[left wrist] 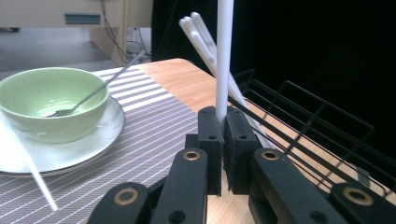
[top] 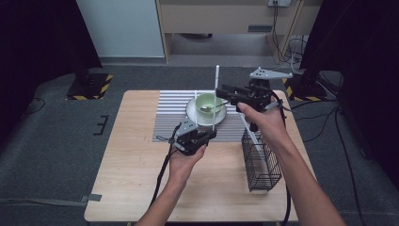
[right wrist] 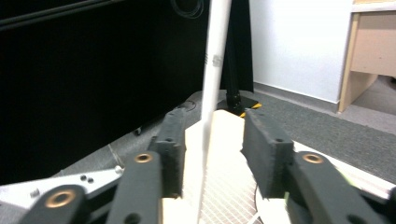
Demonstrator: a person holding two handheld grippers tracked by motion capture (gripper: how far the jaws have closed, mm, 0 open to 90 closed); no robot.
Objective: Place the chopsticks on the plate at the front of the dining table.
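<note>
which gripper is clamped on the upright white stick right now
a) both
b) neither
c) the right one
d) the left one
d) In the left gripper view the left gripper has its fingers pressed tight on the white stick, while in the right gripper view the right gripper stands open, the stick passing between its fingers with a gap on each side.

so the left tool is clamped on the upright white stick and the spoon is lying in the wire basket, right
Not quite. The left tool is clamped on the upright white stick, but the spoon rests in the green bowl, not the wire basket. The left gripper view shows it.
</note>
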